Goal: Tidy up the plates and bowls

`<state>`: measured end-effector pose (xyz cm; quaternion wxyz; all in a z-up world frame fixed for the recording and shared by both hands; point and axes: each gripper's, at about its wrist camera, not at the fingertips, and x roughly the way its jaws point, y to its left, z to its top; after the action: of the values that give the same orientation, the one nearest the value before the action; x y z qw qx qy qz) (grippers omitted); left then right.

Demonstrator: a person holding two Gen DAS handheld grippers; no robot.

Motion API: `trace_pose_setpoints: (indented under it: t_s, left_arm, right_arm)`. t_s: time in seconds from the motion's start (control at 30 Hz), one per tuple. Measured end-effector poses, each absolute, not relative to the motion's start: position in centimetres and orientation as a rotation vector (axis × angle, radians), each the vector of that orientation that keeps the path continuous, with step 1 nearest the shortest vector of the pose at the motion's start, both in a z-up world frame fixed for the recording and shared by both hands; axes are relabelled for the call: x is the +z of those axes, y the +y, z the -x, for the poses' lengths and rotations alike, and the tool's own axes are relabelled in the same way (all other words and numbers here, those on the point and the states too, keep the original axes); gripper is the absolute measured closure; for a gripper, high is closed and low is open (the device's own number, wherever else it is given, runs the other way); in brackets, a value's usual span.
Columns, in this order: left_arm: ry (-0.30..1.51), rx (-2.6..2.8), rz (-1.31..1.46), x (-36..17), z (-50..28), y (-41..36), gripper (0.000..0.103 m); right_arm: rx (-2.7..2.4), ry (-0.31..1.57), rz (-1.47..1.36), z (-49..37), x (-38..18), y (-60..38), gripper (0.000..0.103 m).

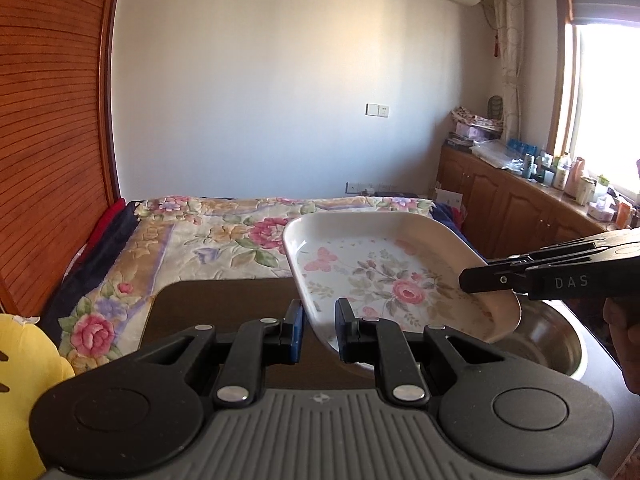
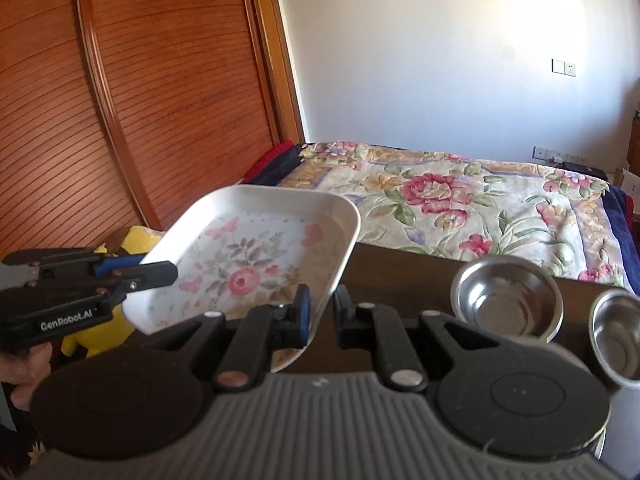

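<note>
A white square plate with a pink rose print hangs tilted above the dark table, held by both grippers. My left gripper is shut on its near left rim. My right gripper comes in from the right and is shut on the opposite rim. In the right wrist view the plate sits left of centre, with the right gripper clamped on its right edge and the left gripper on its left edge. Two steel bowls stand on the table to the right; one steel bowl shows partly under the plate.
Beyond the table lies a bed with a floral blanket. A wooden slatted wardrobe stands on the left, with a yellow plush toy beside the table. A low cabinet with bottles runs under the window.
</note>
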<state>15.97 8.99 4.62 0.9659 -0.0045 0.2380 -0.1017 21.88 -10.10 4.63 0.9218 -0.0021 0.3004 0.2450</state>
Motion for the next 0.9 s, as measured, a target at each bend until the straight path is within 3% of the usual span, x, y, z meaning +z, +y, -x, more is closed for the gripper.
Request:
trace_pose_setpoints:
  t_s: [0.9]
  left_arm:
    - [0.514,-0.273,0.01,-1.1,-8.0,7.3,0.085]
  right_arm:
    - [0.479,0.546,-0.074,-12.8,-1.4,-12.7,0.089]
